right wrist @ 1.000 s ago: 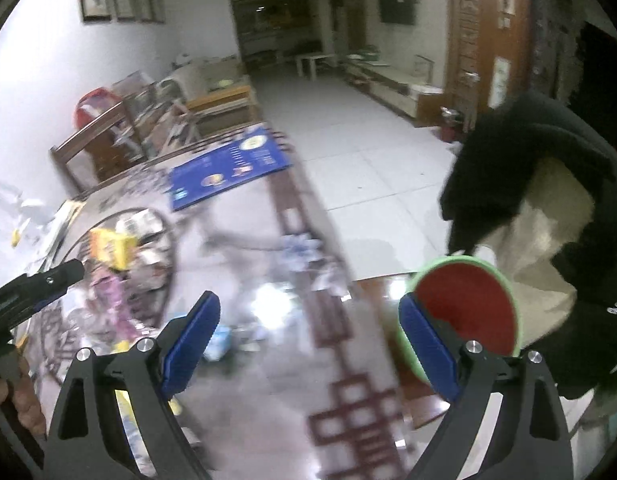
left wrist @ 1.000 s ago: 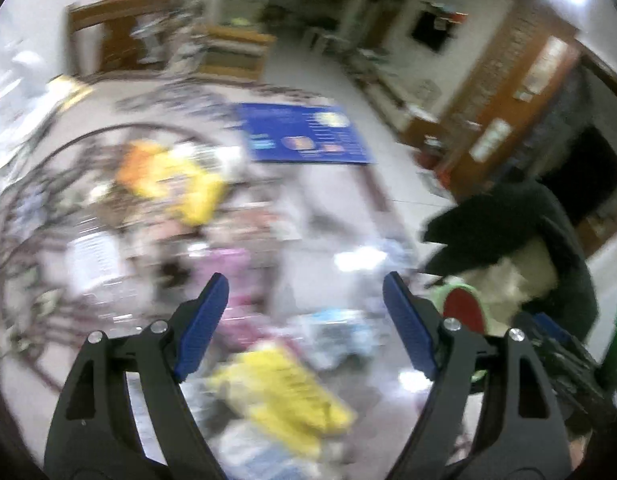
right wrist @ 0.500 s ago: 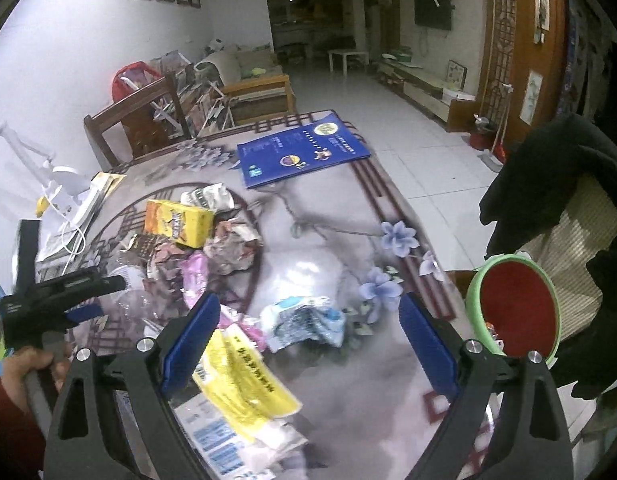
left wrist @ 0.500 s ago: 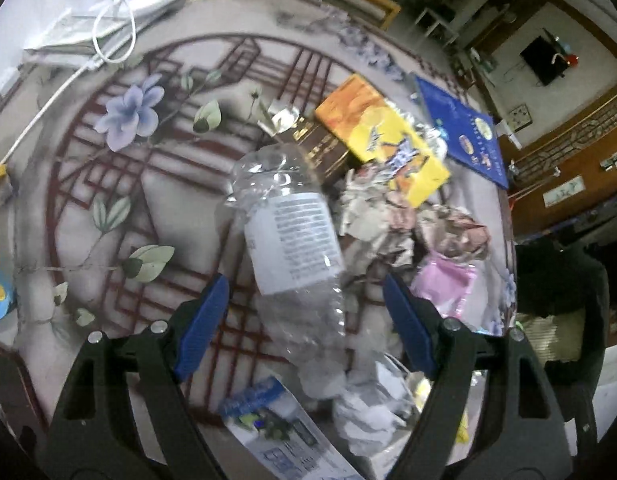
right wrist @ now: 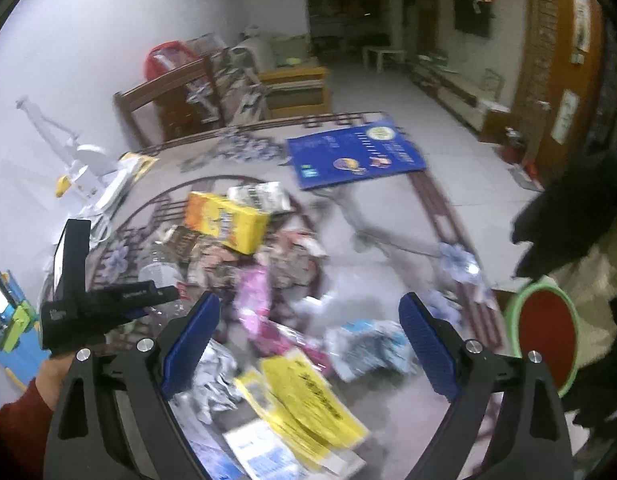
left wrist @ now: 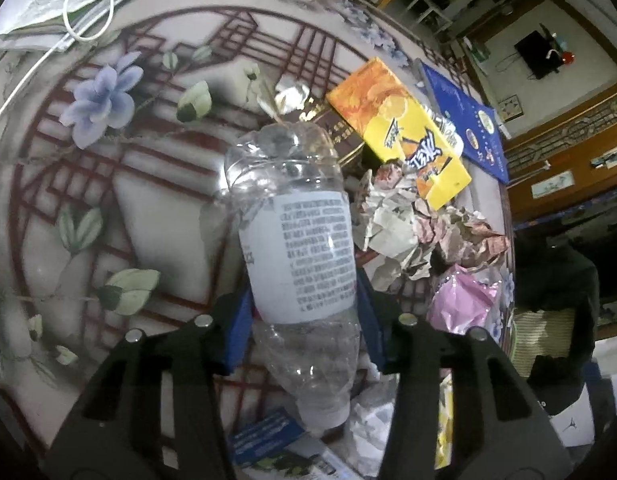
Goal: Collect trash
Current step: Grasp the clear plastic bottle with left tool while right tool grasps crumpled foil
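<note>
Bottle: clear plastic bottle [left wrist: 298, 256] is lying on the patterned table [left wrist: 156, 208], cap toward the camera.
Left gripper [left wrist: 304, 320]: jaws have just been closing; blue pads are pressing its labelled sides.
Right gripper [right wrist: 308, 336]: standing wide, gripping nothing, above yellow wrapper [right wrist: 308, 404].
Beside bottle: crumpled paper [left wrist: 392, 220], orange carton [left wrist: 400, 128].
</note>
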